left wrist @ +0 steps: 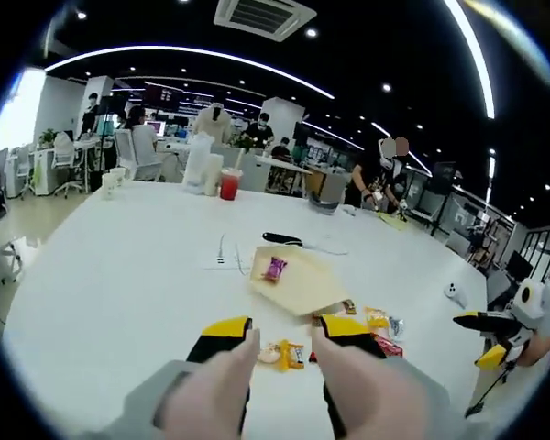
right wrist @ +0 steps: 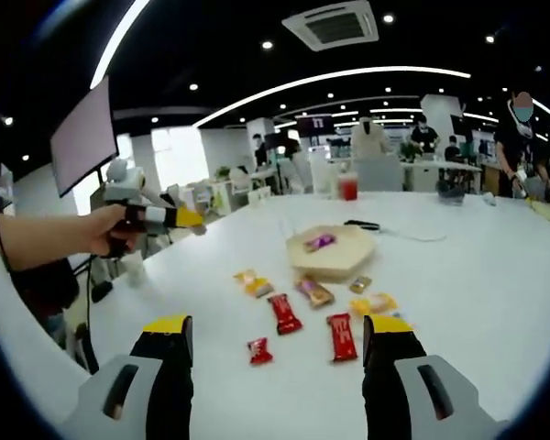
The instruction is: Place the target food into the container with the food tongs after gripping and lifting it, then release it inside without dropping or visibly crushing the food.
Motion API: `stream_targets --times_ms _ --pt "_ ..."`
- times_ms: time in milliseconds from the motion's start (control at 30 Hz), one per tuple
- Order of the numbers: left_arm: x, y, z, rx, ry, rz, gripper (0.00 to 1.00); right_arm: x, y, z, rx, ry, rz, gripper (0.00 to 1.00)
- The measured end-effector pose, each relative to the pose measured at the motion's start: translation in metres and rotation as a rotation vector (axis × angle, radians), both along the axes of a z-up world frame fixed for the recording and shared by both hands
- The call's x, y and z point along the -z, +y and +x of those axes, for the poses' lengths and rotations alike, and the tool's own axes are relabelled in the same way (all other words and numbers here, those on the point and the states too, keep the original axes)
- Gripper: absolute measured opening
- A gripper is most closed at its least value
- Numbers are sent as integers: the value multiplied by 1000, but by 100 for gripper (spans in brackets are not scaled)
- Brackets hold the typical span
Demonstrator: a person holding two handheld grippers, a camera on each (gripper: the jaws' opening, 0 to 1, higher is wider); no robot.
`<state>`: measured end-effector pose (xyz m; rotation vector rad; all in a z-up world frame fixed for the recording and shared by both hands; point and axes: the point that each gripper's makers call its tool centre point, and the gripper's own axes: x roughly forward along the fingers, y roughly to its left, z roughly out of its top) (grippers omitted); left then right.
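Observation:
A hexagonal wooden tray [left wrist: 302,286] [right wrist: 341,257] lies mid-table with a purple-wrapped candy [left wrist: 275,268] [right wrist: 319,242] in it. Black-handled tongs [left wrist: 293,241] [right wrist: 365,225] lie just beyond the tray. Several wrapped snacks are scattered in front of it: a yellow one [left wrist: 285,354] [right wrist: 255,284], red bars [right wrist: 284,313] [right wrist: 342,336] and a brown one [right wrist: 313,291]. My left gripper [left wrist: 284,332] hovers open over the yellow snack; a hand holds it at the left of the right gripper view [right wrist: 170,218]. My right gripper [right wrist: 280,332] is open above the red bars, and appears at the right of the left gripper view [left wrist: 491,337].
A red cup [left wrist: 229,186] [right wrist: 348,188] and white bottles [left wrist: 199,163] stand at the far side of the white table [left wrist: 119,266]. A small white object [left wrist: 455,293] lies near the table's right edge. People sit at desks beyond.

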<state>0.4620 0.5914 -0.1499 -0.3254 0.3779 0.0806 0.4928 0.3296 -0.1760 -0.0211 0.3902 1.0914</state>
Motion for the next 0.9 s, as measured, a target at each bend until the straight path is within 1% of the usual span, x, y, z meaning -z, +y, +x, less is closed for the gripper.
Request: stream_targets --times_ms 67,100,133,200,233,300,333,367,400,467,533,667,700,800,900 --pt "-1 -5 3 32 10 23 28 -1 -4 3 16 10 9 76" --pt "-2 -9 5 67 11 51 28 -1 -5 4 18 13 8 76" --pt "-2 -11 7 85 14 74 28 1 -7 5 19 15 2 76" --pt "-3 -15 12 104 18 98 28 1 -10 6 18 16 0 76" --pt "-3 -16 15 103 21 95 28 2 -11 6 16 29 -2 76" --pt "-3 -18 16 105 32 86 28 2 -12 6 12 36 -1 76" --pt "-5 -23 17 116 40 77 28 0 -13 5 3 41 3 76" --pt "-7 -24 17 125 40 82 28 0 -12 6 -1 42 6 76" --pt "-8 -28 16 150 47 103 28 0 -10 7 -8 47 8 76" --pt "-10 -30 14 166 55 117 28 2 -6 10 -20 55 10 76" --pt "-4 -26 13 173 59 132 28 2 -3 11 -32 56 15 76" --pt "4 -19 10 163 88 136 28 -1 0 15 -46 50 19 77" --pt "7 -18 9 165 102 150 28 -1 0 16 -45 51 21 77" --pt "7 -17 10 164 100 149 28 -2 -1 18 -44 50 26 77" --pt "7 -17 12 169 94 156 28 3 1 22 -41 66 21 77"
